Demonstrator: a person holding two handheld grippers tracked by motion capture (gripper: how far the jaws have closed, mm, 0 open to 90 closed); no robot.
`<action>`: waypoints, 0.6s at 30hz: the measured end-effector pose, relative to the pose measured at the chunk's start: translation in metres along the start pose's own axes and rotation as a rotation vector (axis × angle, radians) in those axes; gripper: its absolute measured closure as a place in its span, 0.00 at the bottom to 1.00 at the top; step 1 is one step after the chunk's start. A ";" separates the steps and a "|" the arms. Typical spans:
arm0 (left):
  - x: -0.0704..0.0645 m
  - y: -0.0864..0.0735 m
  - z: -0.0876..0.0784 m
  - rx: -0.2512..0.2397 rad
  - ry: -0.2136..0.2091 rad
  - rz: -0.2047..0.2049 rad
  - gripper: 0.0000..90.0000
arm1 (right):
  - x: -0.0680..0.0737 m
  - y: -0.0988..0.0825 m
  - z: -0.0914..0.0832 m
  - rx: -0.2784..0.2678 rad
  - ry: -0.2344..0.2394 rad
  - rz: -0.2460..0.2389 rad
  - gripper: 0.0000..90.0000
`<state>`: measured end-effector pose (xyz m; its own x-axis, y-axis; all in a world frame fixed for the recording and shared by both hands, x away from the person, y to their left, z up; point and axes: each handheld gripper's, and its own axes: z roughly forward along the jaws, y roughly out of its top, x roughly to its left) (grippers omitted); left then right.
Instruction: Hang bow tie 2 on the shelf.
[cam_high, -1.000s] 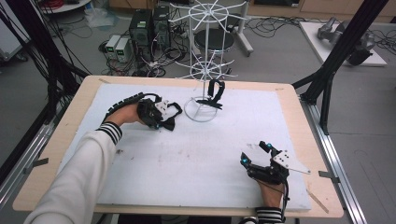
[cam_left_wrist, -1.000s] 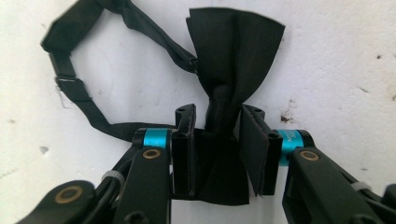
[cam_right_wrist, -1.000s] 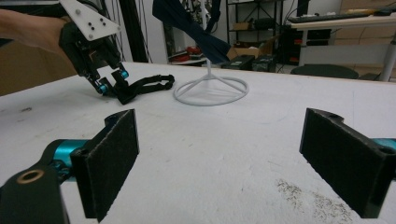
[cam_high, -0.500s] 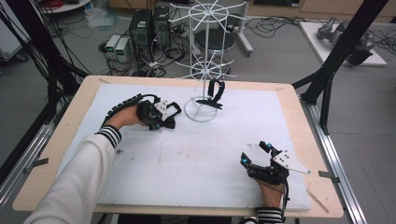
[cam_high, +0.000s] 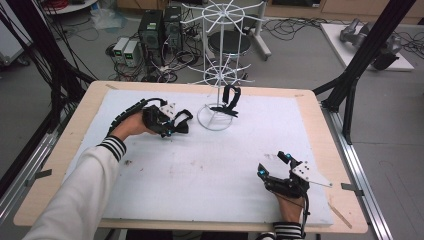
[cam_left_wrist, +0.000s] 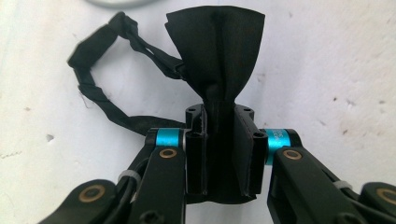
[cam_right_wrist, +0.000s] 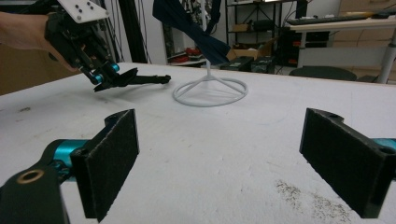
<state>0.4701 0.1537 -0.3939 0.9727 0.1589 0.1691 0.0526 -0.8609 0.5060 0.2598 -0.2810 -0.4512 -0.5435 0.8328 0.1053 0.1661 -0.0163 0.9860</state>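
bow tie (cam_left_wrist: 215, 56): black, low over the white counter (cam_high: 210, 175), just beside the wire rack (cam_high: 218, 75) base
change: basically nothing since a second ago, so I'd guess I'm paused before hanging
left tongs (cam_left_wrist: 219, 144): pinching the knot
right tongs (cam_right_wrist: 224, 163): spread wide, holding nothing

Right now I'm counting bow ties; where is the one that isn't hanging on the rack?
In the high view the bow tie is clamped in the left tongs, low over the white mat at its far left, just left of the wire rack's base ring.
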 end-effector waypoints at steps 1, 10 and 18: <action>0.001 0.000 -0.003 -0.007 0.007 -0.005 0.84 | 0.000 0.000 0.000 -0.002 0.000 0.000 0.12; -0.001 -0.001 -0.024 -0.149 0.027 -0.092 0.84 | 0.001 0.000 0.000 -0.006 -0.005 -0.006 0.12; -0.003 -0.008 -0.031 -0.200 0.036 -0.137 0.85 | 0.002 -0.001 -0.001 -0.009 -0.009 -0.014 0.12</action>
<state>0.4594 0.1745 -0.3724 0.9506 0.2878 0.1160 0.1341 -0.7182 0.6828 0.2583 -0.2798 -0.4515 -0.5385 0.8378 0.0901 0.1507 -0.0094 0.9885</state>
